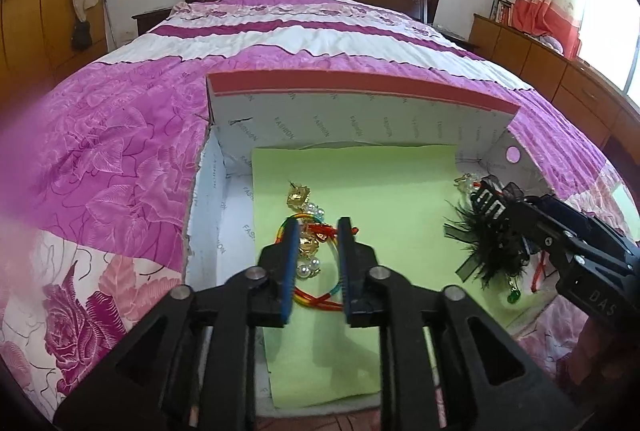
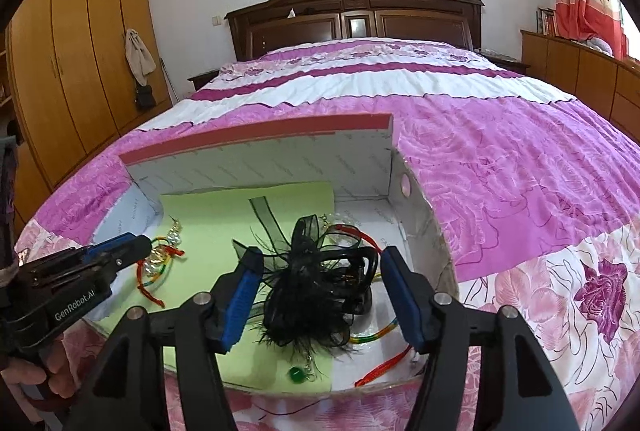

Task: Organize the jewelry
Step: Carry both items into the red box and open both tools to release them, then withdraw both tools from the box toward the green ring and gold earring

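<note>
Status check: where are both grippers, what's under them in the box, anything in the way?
Left gripper open over the rainbow bracelet pile. Right gripper open, straddling the black feather hair clip. Both inside the cardboard box. Nothing blocking.

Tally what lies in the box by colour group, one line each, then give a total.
Gold and pearl pieces with the rainbow cord: 1 cluster
Black feathered hair clip: 1
Green bead pendant: 1
Red cord: 1
Total: 4

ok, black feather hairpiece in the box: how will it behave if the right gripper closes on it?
The black feather hairpiece probably squashes: it looks like loose feathers and mesh loops. Likely very light. Its fronds overlap a rainbow cord, so lifting may snag and drag that along.
</note>
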`<control>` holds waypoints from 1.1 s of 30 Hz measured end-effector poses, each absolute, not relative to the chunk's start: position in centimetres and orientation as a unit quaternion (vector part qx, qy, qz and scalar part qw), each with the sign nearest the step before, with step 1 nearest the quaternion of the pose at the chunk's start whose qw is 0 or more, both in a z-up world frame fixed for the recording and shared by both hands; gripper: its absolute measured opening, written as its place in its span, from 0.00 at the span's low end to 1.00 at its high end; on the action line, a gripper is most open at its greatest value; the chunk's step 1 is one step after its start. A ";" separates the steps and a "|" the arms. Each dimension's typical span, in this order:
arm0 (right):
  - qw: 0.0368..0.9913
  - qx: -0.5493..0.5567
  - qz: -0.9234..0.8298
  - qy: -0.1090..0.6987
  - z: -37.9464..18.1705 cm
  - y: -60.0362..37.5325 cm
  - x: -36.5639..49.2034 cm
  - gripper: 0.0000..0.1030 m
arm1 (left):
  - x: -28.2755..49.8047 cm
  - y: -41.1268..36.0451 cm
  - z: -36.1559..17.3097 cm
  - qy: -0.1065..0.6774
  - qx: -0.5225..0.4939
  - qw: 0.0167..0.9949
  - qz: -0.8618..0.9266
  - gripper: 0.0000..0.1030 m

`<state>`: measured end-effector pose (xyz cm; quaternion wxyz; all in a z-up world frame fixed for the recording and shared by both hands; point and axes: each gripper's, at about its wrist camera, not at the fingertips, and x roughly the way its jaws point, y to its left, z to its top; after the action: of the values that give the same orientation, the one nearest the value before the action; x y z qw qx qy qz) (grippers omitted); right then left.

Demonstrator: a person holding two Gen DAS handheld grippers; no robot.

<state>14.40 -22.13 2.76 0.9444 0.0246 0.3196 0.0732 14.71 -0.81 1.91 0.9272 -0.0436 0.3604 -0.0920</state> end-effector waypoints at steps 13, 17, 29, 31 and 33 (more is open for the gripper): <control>0.950 0.049 0.094 0.294 5.9 -22.2 10.0 0.63 | 11.3 -0.4 5.3 0.351 -0.040 0.928 -0.119 0.20; 0.948 0.057 0.101 0.295 6.4 -22.3 8.1 0.63 | 9.6 -0.6 6.1 0.357 -0.032 0.924 -0.131 0.20; 0.941 0.065 0.110 0.312 7.2 -22.8 3.0 0.63 | 5.4 -0.2 7.0 0.379 -0.020 0.914 -0.145 0.20; 0.939 0.064 0.113 0.317 7.2 -22.8 2.3 0.63 | 4.8 -0.1 6.9 0.385 -0.016 0.911 -0.146 0.20; 0.937 0.063 0.117 0.322 7.1 -22.7 1.7 0.63 | 4.3 0.0 6.7 0.390 -0.015 0.909 -0.147 0.21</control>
<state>1.72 -22.70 7.06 0.9374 0.0630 0.3218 0.1168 4.25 0.01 6.72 0.9087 -0.0146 0.3904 -0.1473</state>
